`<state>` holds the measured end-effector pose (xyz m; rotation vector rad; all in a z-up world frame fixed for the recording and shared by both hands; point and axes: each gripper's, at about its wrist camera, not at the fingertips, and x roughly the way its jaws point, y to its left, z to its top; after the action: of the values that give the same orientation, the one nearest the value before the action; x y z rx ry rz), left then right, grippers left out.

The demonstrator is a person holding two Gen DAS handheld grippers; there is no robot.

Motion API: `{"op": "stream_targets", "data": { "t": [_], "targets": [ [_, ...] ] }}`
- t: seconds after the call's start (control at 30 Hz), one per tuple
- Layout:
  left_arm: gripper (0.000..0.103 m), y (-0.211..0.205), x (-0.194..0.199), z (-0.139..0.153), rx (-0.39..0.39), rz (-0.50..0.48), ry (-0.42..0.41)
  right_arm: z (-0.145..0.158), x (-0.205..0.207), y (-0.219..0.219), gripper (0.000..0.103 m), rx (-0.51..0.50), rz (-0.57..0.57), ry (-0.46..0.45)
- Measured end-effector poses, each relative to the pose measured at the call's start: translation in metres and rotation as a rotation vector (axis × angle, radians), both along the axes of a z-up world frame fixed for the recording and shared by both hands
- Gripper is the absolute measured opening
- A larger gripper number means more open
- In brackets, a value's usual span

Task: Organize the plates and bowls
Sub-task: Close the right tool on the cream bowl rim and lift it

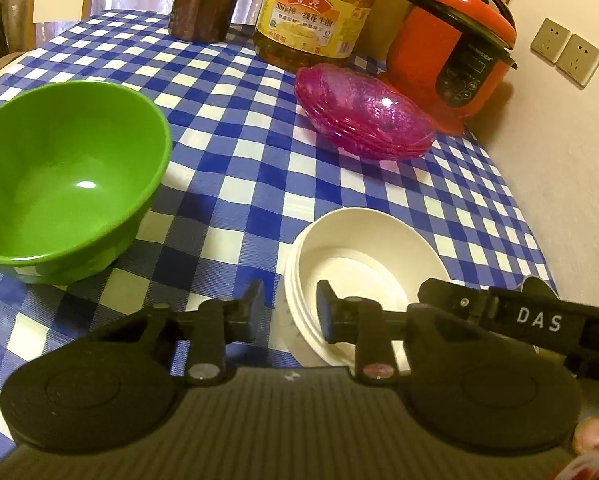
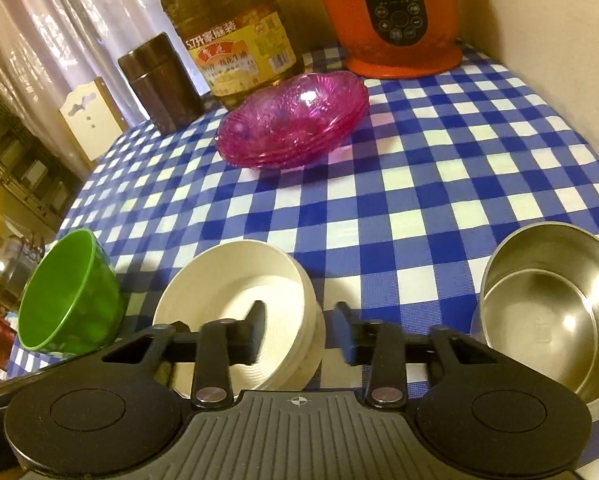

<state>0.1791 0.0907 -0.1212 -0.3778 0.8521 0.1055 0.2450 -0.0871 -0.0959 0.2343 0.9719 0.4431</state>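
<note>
A stack of white bowls (image 1: 359, 240) sits on the blue checked tablecloth, also in the right wrist view (image 2: 227, 276). My left gripper (image 1: 291, 312) is open, its fingers straddling the stack's left rim. My right gripper (image 2: 299, 332) is open, straddling the stack's right rim. The right gripper's body (image 1: 539, 320) shows at the right of the left wrist view. A green bowl (image 1: 67, 176) stands to the left, also in the right wrist view (image 2: 67, 304). A stack of pink glass plates (image 1: 363, 112) lies further back, also in the right wrist view (image 2: 295, 120). Nested steel bowls (image 2: 551, 304) sit at the right.
An orange rice cooker (image 1: 455, 44), a large oil bottle (image 1: 315, 12) and a brown canister (image 1: 203, 0) stand at the back of the table. A wall (image 1: 559, 140) with sockets borders the right edge. Shelving (image 2: 15, 160) is beyond the left table edge.
</note>
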Motion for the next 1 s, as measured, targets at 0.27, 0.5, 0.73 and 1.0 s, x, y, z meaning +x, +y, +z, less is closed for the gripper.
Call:
{"op": "stream_targets", "data": {
  "t": [0.27,0.5,0.73,1.0],
  "targets": [
    [0.017,-0.002,0.001,-0.001,-0.007,-0.004,-0.003,-0.004,0.001,0.002,0.021,-0.01,-0.007,0.022],
    [0.015,-0.003,0.001,0.0,0.001,-0.011,-0.006,-0.005,0.001,0.001,0.014,-0.018,-0.004,0.02],
    [0.013,-0.003,-0.001,0.002,0.003,-0.013,-0.009,-0.003,-0.003,0.001,0.013,-0.019,-0.004,0.019],
    [0.011,-0.004,-0.001,0.02,-0.006,-0.011,-0.04,0.012,-0.004,-0.007,0.011,0.008,-0.044,-0.012]
  ]
}}
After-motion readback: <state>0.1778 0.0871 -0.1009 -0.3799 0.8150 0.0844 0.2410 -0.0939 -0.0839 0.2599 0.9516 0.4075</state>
